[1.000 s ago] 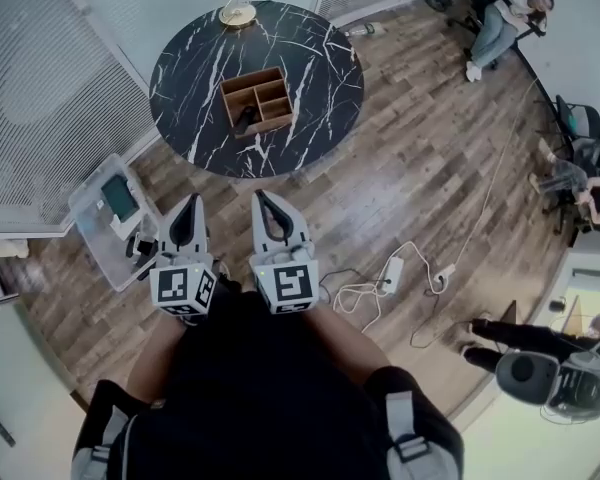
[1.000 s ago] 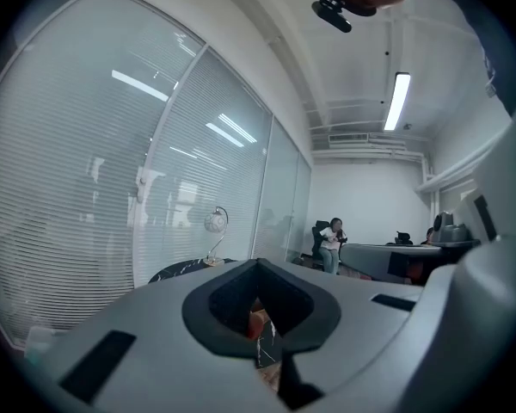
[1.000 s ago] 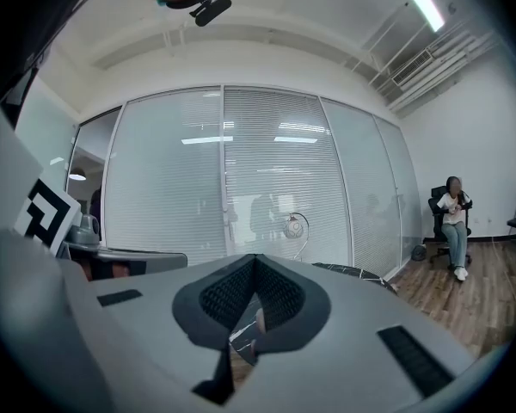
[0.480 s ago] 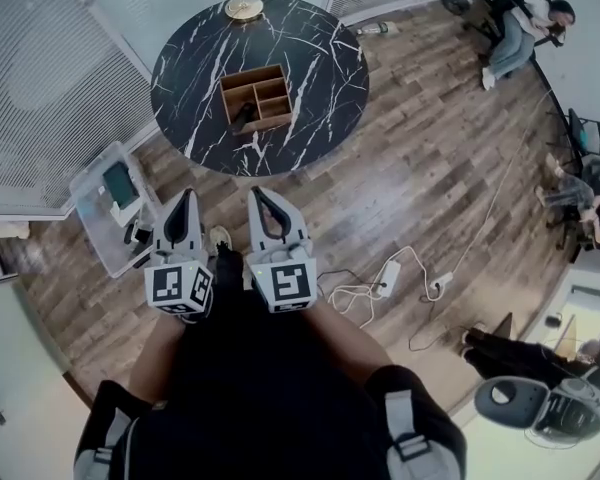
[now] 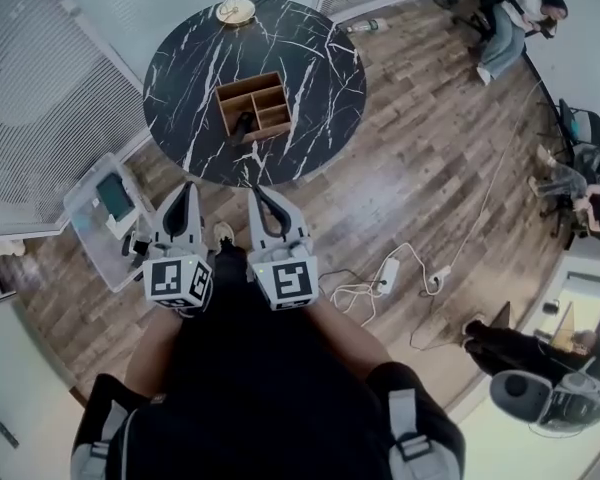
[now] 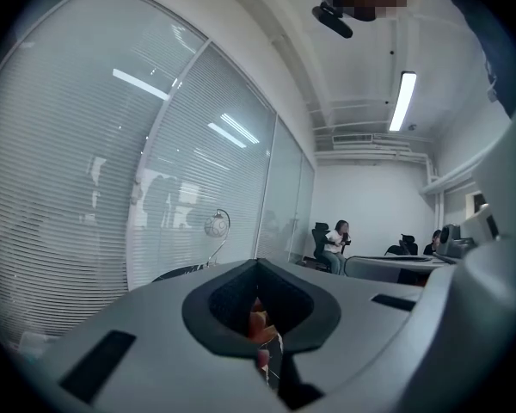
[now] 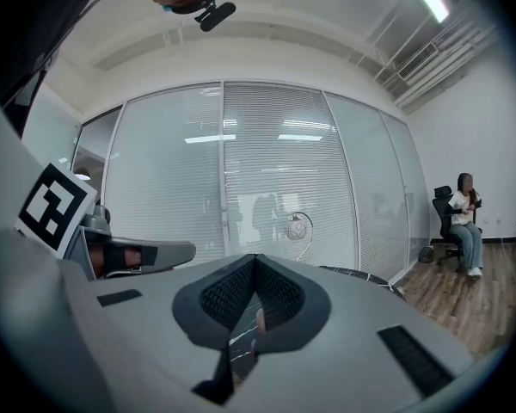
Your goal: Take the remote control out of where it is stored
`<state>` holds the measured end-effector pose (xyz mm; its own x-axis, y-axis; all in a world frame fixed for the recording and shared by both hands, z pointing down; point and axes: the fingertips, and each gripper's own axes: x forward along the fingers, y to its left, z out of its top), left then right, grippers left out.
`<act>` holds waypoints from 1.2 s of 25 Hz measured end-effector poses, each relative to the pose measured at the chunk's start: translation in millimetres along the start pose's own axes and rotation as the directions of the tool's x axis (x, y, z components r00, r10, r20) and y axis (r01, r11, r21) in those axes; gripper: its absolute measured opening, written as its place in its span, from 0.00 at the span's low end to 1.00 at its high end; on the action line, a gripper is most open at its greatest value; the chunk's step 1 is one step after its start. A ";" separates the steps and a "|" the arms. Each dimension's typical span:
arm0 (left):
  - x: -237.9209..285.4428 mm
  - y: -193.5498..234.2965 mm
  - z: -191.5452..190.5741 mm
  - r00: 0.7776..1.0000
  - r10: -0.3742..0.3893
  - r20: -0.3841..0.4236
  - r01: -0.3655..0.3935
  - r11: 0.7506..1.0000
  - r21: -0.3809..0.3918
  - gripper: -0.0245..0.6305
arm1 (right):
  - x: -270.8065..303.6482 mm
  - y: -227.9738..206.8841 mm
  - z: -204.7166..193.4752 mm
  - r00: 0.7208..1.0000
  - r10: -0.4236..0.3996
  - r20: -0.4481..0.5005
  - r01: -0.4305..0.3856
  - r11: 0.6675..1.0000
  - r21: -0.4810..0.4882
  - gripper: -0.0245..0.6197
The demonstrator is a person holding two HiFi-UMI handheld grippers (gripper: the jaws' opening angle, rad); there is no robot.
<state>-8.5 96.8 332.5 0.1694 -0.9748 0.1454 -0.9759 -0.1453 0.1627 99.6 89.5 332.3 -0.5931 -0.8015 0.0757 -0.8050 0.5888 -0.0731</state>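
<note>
A wooden organizer box [image 5: 256, 104] with several compartments stands in the middle of the round black marble table [image 5: 310, 68]. A dark thing, likely the remote control [image 5: 244, 124], lies in its near left compartment. Both grippers are held side by side over the floor, short of the table's near edge, and point at the table. My left gripper [image 5: 187, 187] [image 6: 258, 264] has its jaws together with nothing in them. My right gripper [image 5: 257, 193] [image 7: 255, 258] is shut and empty too. In the right gripper view the left gripper's marker cube [image 7: 56, 206] shows at the left.
A clear plastic bin [image 5: 92, 204] with small items stands on the wood floor to my left. A power strip [image 5: 389, 273] with white cables lies to the right. A small lamp [image 5: 235, 10] stands at the table's far edge. Blinds-covered glass walls stand behind; people sit at the far right.
Both grippers have moved a little forward towards the table, still side by side with jaws together. The box and the dark thing in it have not moved.
</note>
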 end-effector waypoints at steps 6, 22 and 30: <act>23.2 25.4 1.4 0.998 -0.052 -0.022 0.052 0.999 -0.005 0.05 | 34.8 2.5 -4.1 0.998 -0.056 -0.018 0.056 0.998 0.006 0.04; 57.7 75.0 3.2 0.981 -0.192 -0.039 0.192 0.981 -0.019 0.05 | 81.3 14.7 -29.4 0.971 -0.226 -0.070 0.227 0.974 -0.007 0.04; 79.5 88.3 -8.5 0.981 -0.188 -0.055 0.187 0.982 -0.018 0.05 | 102.0 4.3 -59.1 0.963 -0.237 -0.125 0.239 0.971 0.008 0.04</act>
<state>-80.0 7.9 366.7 0.3572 -0.9192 0.1657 -0.9243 -0.3222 0.2047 34.8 16.4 398.5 -0.3827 -0.8985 0.2150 -0.9235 0.3788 -0.0609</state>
